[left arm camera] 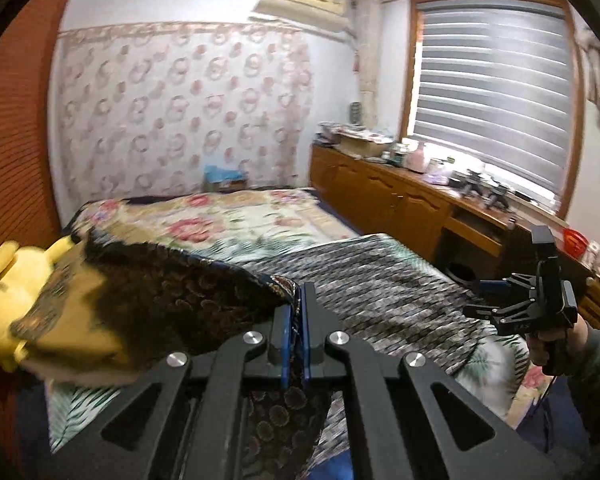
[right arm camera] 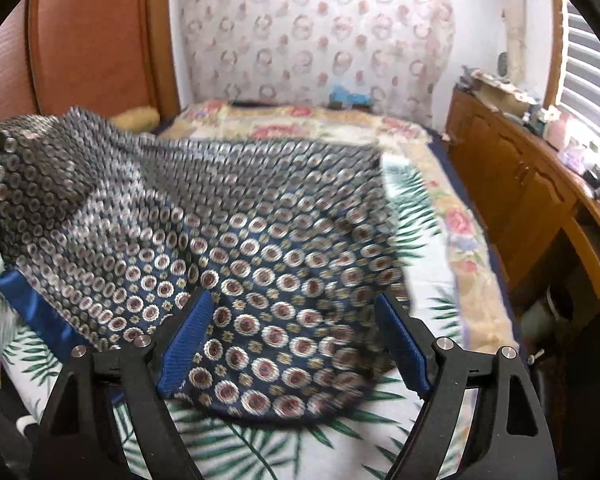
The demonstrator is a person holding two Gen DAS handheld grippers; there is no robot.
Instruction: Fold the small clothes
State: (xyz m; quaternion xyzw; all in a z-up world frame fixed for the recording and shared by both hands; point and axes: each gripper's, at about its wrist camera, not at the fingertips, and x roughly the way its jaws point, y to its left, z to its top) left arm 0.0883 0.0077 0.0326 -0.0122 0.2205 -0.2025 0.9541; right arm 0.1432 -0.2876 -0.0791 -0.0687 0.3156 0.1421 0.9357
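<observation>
Floral bedspread (right arm camera: pixel 432 216) under patterned cloth (right arm camera: pixel 228 240); your left gripper (left arm camera: pixel 296 320) pinches hem, lifting corner toward 10 o'clock for fold; right gripper (right arm camera: pixel 296 344) gapes wide, empty, over near edge

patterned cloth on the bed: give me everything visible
The cloth is thin and silky-looking, navy with rows of round medallions and a plain blue border. One edge is pinched in the shut left gripper and lifted; the rest drapes, wrinkled, onto the floral bedspread. The open right gripper straddles its near edge without touching.
</observation>
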